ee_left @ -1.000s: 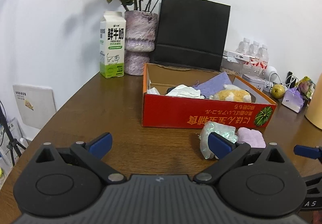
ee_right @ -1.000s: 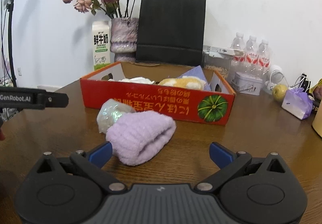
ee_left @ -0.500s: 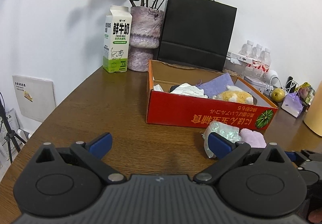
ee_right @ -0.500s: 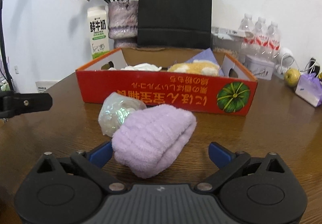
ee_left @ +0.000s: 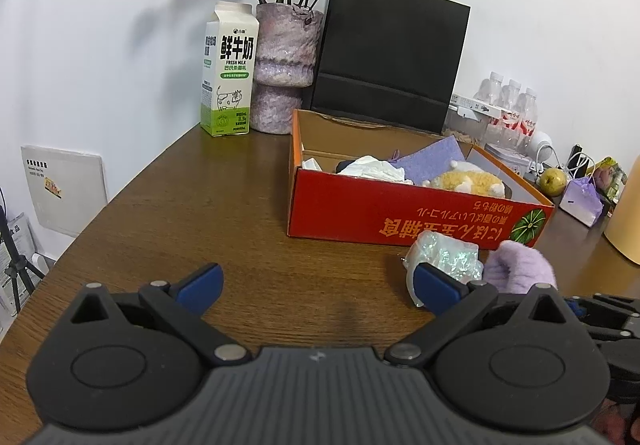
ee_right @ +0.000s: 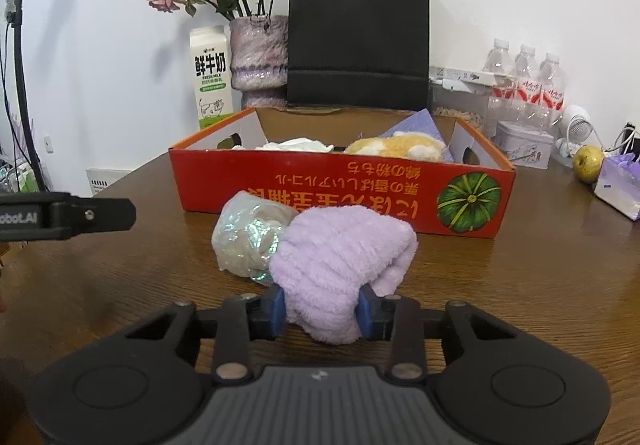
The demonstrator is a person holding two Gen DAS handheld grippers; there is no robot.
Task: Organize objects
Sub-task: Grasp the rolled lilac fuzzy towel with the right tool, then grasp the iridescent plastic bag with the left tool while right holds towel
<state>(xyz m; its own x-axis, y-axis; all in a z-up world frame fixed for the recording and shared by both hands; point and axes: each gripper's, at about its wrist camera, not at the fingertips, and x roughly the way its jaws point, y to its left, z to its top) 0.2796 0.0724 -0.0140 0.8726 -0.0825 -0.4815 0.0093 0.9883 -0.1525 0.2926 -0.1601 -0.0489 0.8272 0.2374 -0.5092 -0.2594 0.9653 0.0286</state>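
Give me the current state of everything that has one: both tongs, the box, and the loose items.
Left tongs: open, empty.
Right tongs: shut on purple towel.
Red box: open-topped, holding items.
Iridescent bag: on the table, touching the towel.
Milk carton: upright, closed.

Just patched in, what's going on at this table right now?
A person with two handheld grippers is tidying loose items toward the red cardboard box. The right gripper is shut on the fluffy lilac cloth, which lies on the wooden table in front of the box, beside a shiny iridescent pouch. The left gripper is open and empty, hovering over the table to the left. The box already holds a yellow plush toy and some white cloth.
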